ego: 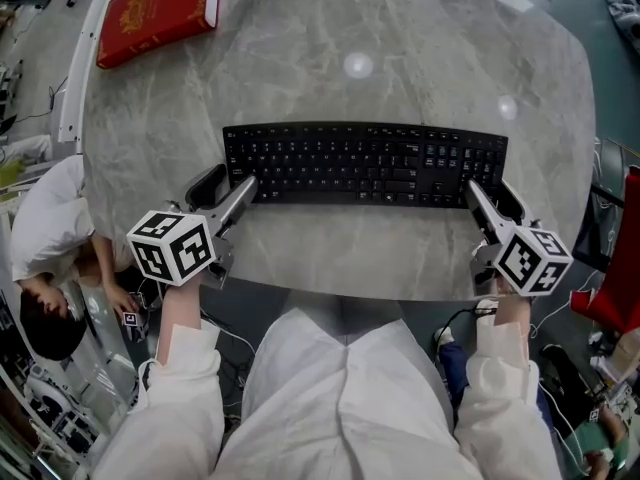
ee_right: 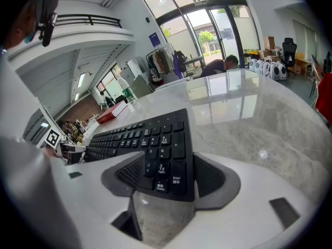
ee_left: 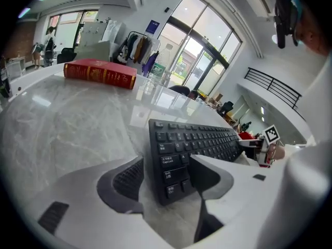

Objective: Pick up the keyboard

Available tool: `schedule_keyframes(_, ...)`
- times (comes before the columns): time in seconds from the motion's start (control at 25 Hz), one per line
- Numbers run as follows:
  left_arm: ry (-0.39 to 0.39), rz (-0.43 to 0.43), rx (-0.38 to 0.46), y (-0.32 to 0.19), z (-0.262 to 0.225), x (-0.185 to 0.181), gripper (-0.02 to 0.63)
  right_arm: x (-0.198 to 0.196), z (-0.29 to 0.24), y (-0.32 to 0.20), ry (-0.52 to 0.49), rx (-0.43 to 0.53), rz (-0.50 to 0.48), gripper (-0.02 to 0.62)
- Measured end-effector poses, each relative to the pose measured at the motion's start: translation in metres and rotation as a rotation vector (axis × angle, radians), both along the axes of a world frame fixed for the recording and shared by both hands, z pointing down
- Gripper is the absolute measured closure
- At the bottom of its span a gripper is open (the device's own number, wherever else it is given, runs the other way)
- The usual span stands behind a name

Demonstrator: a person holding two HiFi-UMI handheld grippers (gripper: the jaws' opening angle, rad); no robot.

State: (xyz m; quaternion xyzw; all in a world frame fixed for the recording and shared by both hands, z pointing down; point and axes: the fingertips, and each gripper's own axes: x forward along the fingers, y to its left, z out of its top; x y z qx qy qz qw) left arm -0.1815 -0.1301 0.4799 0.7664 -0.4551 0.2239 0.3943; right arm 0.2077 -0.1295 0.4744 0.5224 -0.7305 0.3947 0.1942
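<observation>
A black keyboard [ego: 365, 163] lies flat across the grey marble table [ego: 400, 58], its long side facing me. My left gripper [ego: 228, 186] stands open at the keyboard's near left corner. In the left gripper view that corner of the keyboard [ee_left: 174, 170] sits between the wide jaws of the left gripper [ee_left: 166, 179], with the left pad clear of it. My right gripper [ego: 492, 196] stands open at the near right corner. In the right gripper view the number-pad end of the keyboard [ee_right: 166, 160] lies between the jaws of the right gripper [ee_right: 168, 176].
A red book [ego: 160, 8] lies at the table's far left. The table's rounded near edge runs just under both grippers. A person [ego: 45, 268] crouches on the floor to the left, among cables and gear.
</observation>
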Motion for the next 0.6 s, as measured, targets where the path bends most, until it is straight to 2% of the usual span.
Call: schedule_keyframes(0.6,0.016,0.042,0.0,-0.0007,0.003,0.0071,0.341,-0.0004,0.0015,-0.0003,-0.007,-0.01,0.003,0.319)
